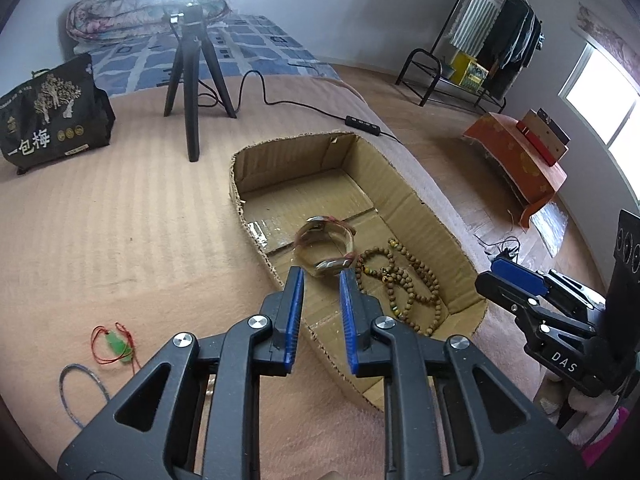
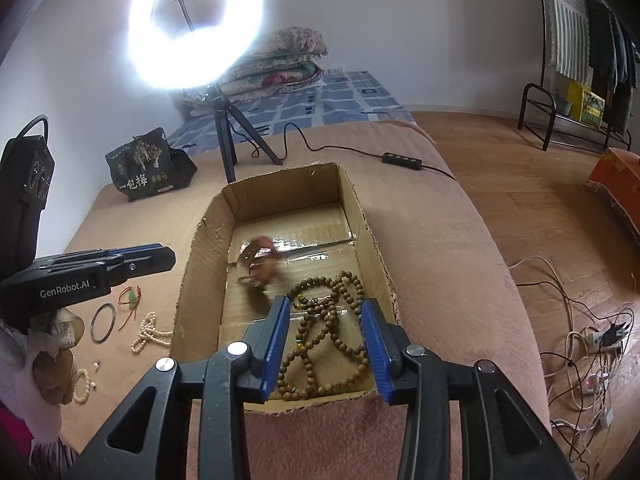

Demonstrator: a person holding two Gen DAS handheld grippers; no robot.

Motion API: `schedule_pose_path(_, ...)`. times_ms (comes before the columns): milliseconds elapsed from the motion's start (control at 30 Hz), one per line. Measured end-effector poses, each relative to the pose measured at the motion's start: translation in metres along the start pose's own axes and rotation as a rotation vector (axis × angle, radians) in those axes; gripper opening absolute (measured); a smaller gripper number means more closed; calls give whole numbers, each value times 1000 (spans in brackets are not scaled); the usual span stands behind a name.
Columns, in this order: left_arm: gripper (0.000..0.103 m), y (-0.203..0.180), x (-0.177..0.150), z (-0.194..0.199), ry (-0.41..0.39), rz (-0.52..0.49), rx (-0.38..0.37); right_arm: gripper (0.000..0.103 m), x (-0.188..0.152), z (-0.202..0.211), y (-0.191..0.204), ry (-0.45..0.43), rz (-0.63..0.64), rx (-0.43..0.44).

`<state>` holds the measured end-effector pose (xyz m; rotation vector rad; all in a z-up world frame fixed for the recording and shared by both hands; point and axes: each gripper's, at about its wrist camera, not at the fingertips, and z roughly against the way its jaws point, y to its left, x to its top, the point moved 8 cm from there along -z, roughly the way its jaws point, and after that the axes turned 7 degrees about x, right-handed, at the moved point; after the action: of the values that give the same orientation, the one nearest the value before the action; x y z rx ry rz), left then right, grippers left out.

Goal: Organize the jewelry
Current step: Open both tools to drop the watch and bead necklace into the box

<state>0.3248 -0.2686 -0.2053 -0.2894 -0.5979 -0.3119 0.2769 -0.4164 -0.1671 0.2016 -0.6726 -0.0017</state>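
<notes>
**Both grippers parted, empty**

The left gripper (image 1: pixel 322 276) points forward and slightly down, its blue-padded fingers (image 1: pixel 295 312) spread with a clear gap and nothing between them. The right gripper (image 2: pixel 326 308) sits to its right, also angled down, its fingers (image 2: pixel 276 344) wider apart and holding nothing. The two are well apart.

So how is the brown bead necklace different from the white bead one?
The brown bead necklace lies inside the cardboard box, while the white bead necklace lies outside it on the pink blanket. The brown one is dark and wood-coloured; the white one is pale cream. The brown one is a much longer strand, spread in several loops; the white one sits in a small bunch. Both are strings of round beads, and neither gripper is holding them.
</notes>
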Motion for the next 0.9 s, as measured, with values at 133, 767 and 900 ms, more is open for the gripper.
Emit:
schedule_pose_path(133, 16, 4, -2, 13, -12, 2, 8, 44, -1, 8, 5, -9, 2, 0)
schedule_pose_path(767, 24, 43, -3, 95, -125, 18, 70, 87, 0, 60, 38, -84, 44, -46)
schedule_pose_path(900, 25, 56, -7, 115, -150, 13, 86, 96, -2, 69, 47, -93, 56, -50)
